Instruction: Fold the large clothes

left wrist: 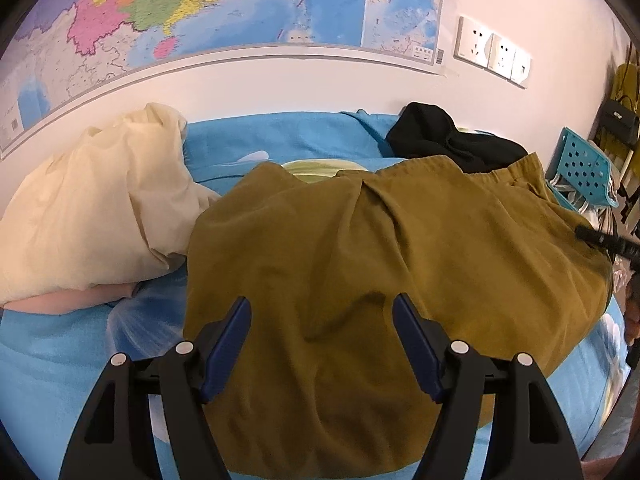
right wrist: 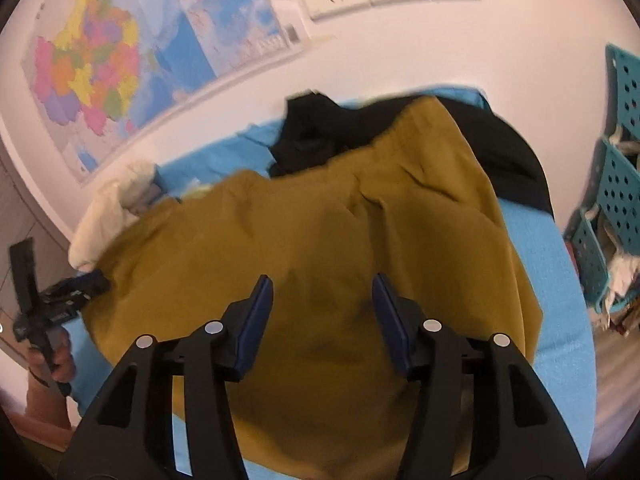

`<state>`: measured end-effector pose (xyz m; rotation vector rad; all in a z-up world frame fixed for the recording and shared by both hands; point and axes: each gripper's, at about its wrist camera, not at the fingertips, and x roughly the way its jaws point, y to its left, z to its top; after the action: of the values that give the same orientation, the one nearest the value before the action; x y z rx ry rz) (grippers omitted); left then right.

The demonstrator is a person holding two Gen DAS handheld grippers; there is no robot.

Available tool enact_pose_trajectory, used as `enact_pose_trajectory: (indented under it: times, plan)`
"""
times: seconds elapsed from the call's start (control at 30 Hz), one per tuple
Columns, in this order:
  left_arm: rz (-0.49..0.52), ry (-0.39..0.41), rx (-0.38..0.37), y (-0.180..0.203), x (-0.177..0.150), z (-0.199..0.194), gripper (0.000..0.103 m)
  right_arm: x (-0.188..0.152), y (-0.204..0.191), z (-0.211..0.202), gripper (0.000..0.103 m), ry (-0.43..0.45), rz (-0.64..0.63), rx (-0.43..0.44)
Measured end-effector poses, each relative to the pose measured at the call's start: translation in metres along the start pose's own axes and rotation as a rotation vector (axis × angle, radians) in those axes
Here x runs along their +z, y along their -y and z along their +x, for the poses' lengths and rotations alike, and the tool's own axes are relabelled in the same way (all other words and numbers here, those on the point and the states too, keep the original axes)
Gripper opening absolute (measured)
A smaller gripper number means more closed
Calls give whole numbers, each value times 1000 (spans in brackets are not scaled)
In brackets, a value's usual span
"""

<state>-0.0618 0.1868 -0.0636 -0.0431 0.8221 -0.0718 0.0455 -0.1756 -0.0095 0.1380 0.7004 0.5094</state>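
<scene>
Nearest in both wrist views, an olive-brown garment [left wrist: 360,264] is spread, creased, over the blue bedsheet [left wrist: 52,364] of a bed. The left claw [left wrist: 322,344] is held above its near part with the jaws released and wide apart; nothing is gripped, and contact with the cloth cannot be told. The right claw [right wrist: 322,312] is likewise parted over the garment [right wrist: 320,248], with only cloth seen beyond the gap and nothing clamped. In the right wrist view the left claw [right wrist: 86,284] is seen at the garment's left edge, its handle held by a hand [right wrist: 60,356]. To the left a cream pillow [left wrist: 92,208] lies just beside the garment. Behind it a black garment [left wrist: 444,140] is partly overlapped by the olive one. At the right a teal perforated crate [left wrist: 580,168] is seen beside the bed. On the white wall beyond, a coloured map [left wrist: 224,4] and 3 white sockets [left wrist: 494,52] are mounted.
</scene>
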Motion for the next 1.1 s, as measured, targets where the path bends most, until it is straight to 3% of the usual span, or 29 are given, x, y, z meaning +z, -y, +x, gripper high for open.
enact_pose_trajectory:
  times: [0.2,0.43,0.7,0.8,0.93,1.07,1.1]
  plan:
    - [17,-2,16,2,5,5,75,6,-27,26,54,-44,-75,32]
    - [9,-36,21,-1,4,18,76,-6,-28,59,54,-116,-92,48]
    - [-31,-54,-27,-11,4,26,80,2,-27,52,56,-138,-61,77]
    - [-42,-34,-42,-17,5,16,80,12,-18,33,59,-75,-40,85]
    - [-99,-3,-73,-35,7,1,80,24,11,17,60,-26,32,20]
    - [-127,-25,-57,-45,3,7,80,23,49,32,59,-80,120,-61]
    - [-126,-37,-54,-45,2,11,80,20,57,39,55,-104,146,-64]
